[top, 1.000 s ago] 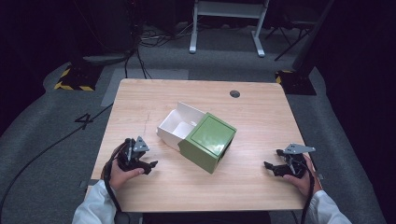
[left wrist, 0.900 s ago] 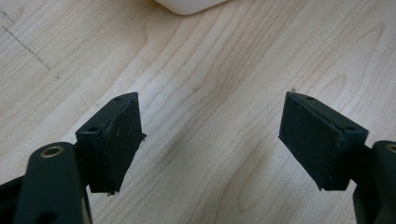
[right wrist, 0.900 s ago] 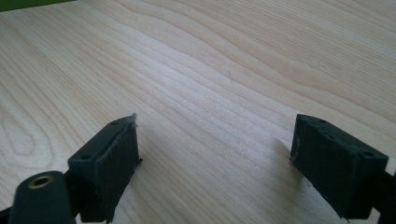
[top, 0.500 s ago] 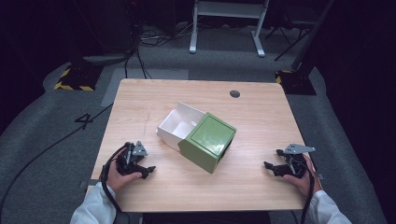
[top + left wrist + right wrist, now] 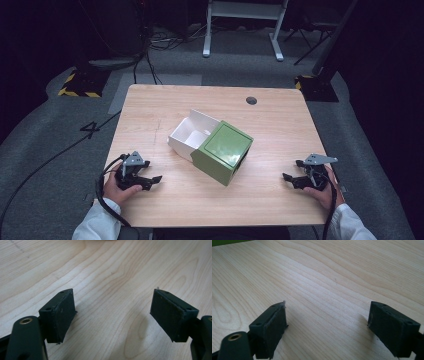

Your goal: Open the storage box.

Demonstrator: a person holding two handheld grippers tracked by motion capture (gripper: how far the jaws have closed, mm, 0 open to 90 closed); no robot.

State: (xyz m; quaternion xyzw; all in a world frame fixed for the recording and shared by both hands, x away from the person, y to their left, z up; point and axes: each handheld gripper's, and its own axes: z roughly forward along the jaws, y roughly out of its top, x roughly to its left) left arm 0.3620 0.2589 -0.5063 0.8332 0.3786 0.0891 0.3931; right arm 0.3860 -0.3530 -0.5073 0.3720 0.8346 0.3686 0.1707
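Observation:
A green box lid [image 5: 223, 151] rests partly over an open white box [image 5: 193, 134] at the middle of the wooden table [image 5: 270, 125]. My left gripper [image 5: 151, 181] lies low on the table at the front left, held in a hand, open with nothing between its jaws. In the left gripper view, the left gripper [image 5: 112, 312] has bare wood between its black pads [image 5: 63, 312]. My right gripper [image 5: 289, 179] rests near the front right, also open and empty. The right gripper [image 5: 327, 327] spans bare wood in its own view, with a sliver of green box lid [image 5: 227, 242] at top left.
A small dark round hole [image 5: 251, 100] sits in the table's far right part. Beyond the table lie grey floor, black cables [image 5: 150, 45] and a white metal stand [image 5: 245, 20]. Yellow-black striped feet [image 5: 80, 87] stand at the far left.
My left gripper has slid back toward the front left edge of the table. The right gripper and the box have stayed where they were.

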